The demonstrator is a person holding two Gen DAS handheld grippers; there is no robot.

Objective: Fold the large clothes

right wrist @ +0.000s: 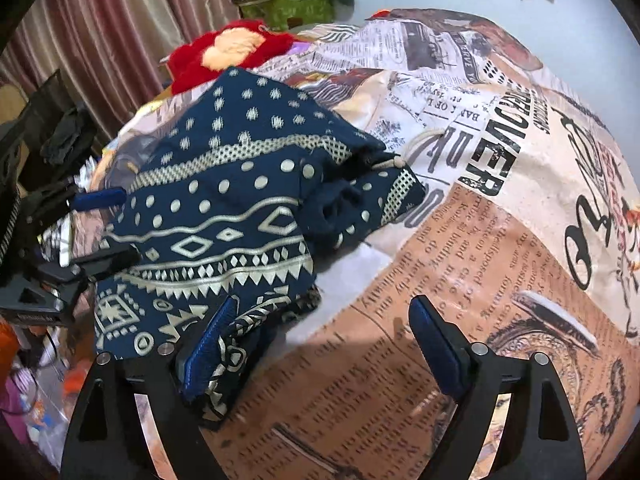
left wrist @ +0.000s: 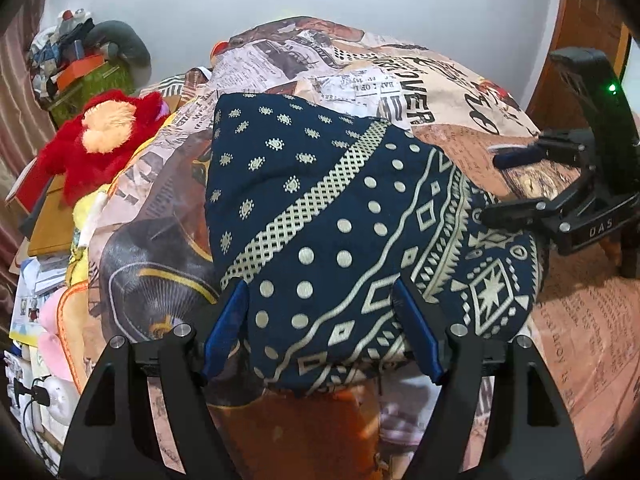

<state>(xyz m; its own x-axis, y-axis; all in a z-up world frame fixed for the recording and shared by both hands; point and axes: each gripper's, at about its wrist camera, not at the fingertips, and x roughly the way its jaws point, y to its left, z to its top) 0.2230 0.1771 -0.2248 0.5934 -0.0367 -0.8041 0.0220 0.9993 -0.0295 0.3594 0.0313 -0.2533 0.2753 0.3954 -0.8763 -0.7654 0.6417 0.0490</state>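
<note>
A navy garment [left wrist: 328, 216] with cream dots and geometric bands lies folded in a thick bundle on the bed; it also shows in the right wrist view [right wrist: 224, 216]. My left gripper [left wrist: 320, 332] is open, its blue pads either side of the bundle's near edge. My right gripper [right wrist: 320, 336] is open at the garment's right corner, one blue pad [right wrist: 208, 340] against the cloth, the other over the sheet. The right gripper also shows in the left wrist view [left wrist: 496, 186], open beside the bundle's right side. The left gripper shows in the right wrist view [right wrist: 108, 228].
The bed carries a newspaper-print sheet [right wrist: 480, 208]. A red plush toy [left wrist: 100, 140] lies at the bed's left edge, with boxes and clutter [left wrist: 80, 64] behind it. Curtains [right wrist: 104, 28] hang at left. A wooden door [left wrist: 580, 40] stands at right.
</note>
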